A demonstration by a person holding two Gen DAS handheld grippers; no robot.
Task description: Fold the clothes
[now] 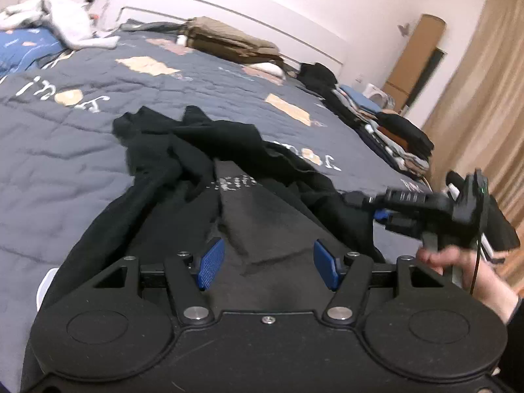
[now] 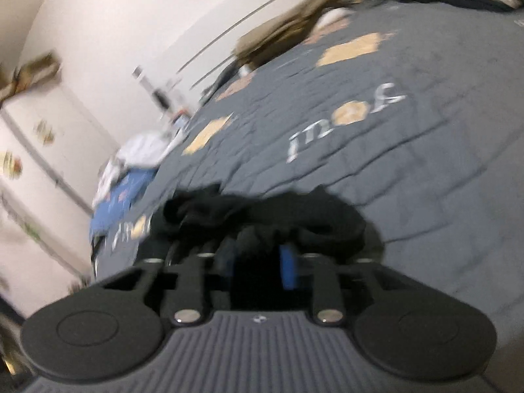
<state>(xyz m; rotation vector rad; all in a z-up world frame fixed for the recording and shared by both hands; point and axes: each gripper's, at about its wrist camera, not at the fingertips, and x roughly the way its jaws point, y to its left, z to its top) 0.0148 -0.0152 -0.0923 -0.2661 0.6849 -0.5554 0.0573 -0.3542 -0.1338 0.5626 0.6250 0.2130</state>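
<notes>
Black T-shirt [image 1: 203, 177], crumpled on the quilt [image 1: 65, 150], long axis running away from spread left tongs [image 1: 268, 263]; right tongs [image 2: 258, 258] pinch its near-right edge.

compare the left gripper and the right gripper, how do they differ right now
The left gripper is open, its blue pads spread over the crumpled black garment and gripping nothing; the right gripper is shut on that garment's edge. The left view is sharp, the right blurred. Both are black with blue pads.
</notes>
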